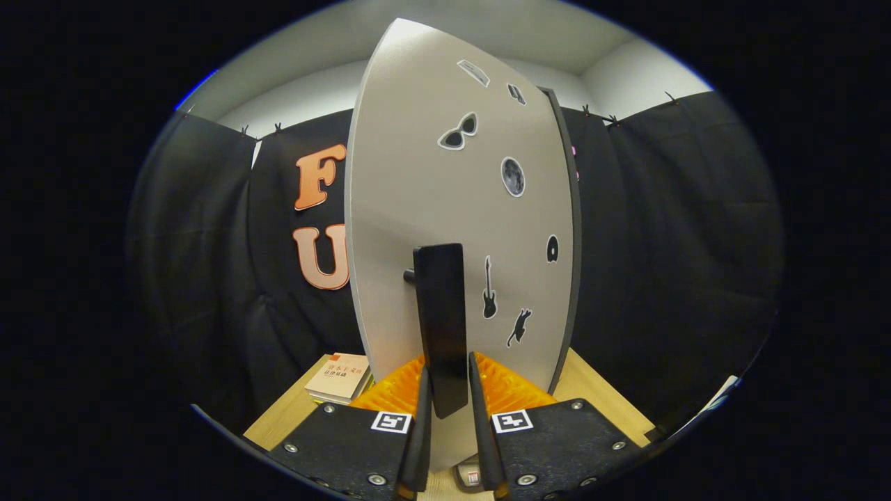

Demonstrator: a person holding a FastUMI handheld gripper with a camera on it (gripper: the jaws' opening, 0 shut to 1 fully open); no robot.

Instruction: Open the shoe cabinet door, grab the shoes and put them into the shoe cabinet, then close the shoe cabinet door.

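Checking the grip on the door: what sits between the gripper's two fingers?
The cabinet door's black handle stands between the hand-held gripper's fingers in the gripper view, its lower end in the gap.

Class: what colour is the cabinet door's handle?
Black, seen in the gripper view: the handle stands between the gripper fingers.

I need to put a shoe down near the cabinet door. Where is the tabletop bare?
Bare wood shows right of the cabinet door, on the table. Left of it, books crowd the corner. The gripper straddles the black handle.
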